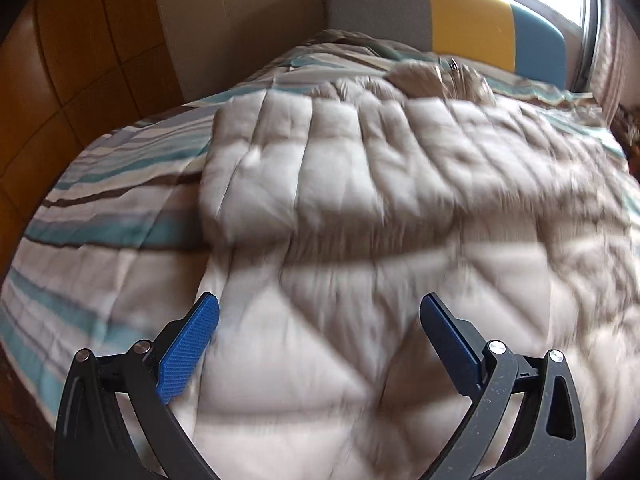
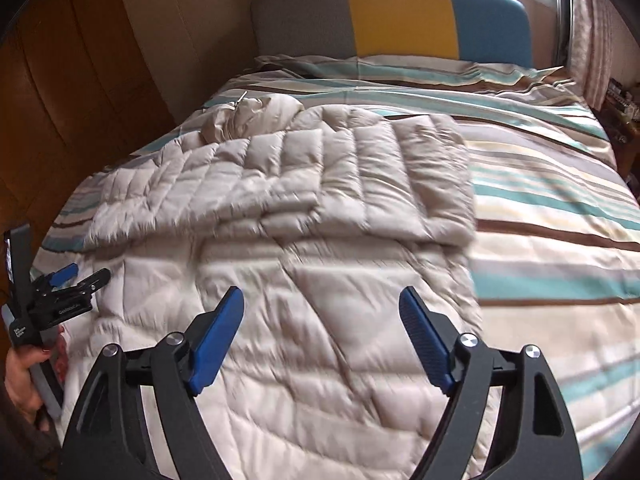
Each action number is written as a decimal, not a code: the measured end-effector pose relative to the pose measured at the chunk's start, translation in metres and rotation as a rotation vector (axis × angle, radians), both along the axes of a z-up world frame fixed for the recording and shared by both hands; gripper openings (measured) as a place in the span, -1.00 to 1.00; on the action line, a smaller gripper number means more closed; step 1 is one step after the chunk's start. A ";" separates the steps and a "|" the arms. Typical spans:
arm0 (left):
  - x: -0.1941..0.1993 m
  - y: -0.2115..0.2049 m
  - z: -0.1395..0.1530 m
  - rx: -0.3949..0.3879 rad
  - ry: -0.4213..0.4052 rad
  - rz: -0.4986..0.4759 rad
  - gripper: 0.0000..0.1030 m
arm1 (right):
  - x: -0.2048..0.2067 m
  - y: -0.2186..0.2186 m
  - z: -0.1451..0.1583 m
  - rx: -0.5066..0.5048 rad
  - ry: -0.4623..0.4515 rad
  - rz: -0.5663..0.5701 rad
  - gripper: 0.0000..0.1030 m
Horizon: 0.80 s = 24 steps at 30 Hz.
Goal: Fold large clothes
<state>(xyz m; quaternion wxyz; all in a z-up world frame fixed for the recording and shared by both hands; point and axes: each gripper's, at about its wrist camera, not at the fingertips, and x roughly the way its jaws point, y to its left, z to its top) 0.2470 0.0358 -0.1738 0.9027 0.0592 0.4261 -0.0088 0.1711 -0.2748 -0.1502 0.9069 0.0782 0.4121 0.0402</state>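
Note:
A large beige quilted down jacket (image 1: 360,208) lies spread on the striped bed, also in the right wrist view (image 2: 304,216). Both sleeves are folded in across its upper body, and its hood (image 2: 248,118) is bunched at the far end. My left gripper (image 1: 318,308) is open and empty, hovering over the jacket's near hem area. It also shows at the left edge of the right wrist view (image 2: 80,274), held by a hand. My right gripper (image 2: 322,300) is open and empty above the jacket's lower part.
The striped duvet (image 2: 552,208) covers the bed. A grey, yellow and blue headboard (image 2: 400,16) stands at the far end under a window. A wooden wardrobe (image 1: 80,60) lines the left side. A cluttered nightstand (image 2: 620,108) sits at the right.

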 end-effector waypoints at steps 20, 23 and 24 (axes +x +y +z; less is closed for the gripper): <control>-0.125 0.045 -0.003 -0.060 -0.088 0.089 0.94 | -0.136 -0.069 -0.038 -0.031 0.028 -0.101 0.70; -0.141 0.057 -0.008 -0.095 -0.084 0.095 0.94 | -0.149 -0.074 -0.047 -0.005 0.047 -0.098 0.70; -0.146 0.060 -0.009 -0.103 -0.086 0.092 0.94 | -0.153 -0.075 -0.049 0.007 0.051 -0.096 0.70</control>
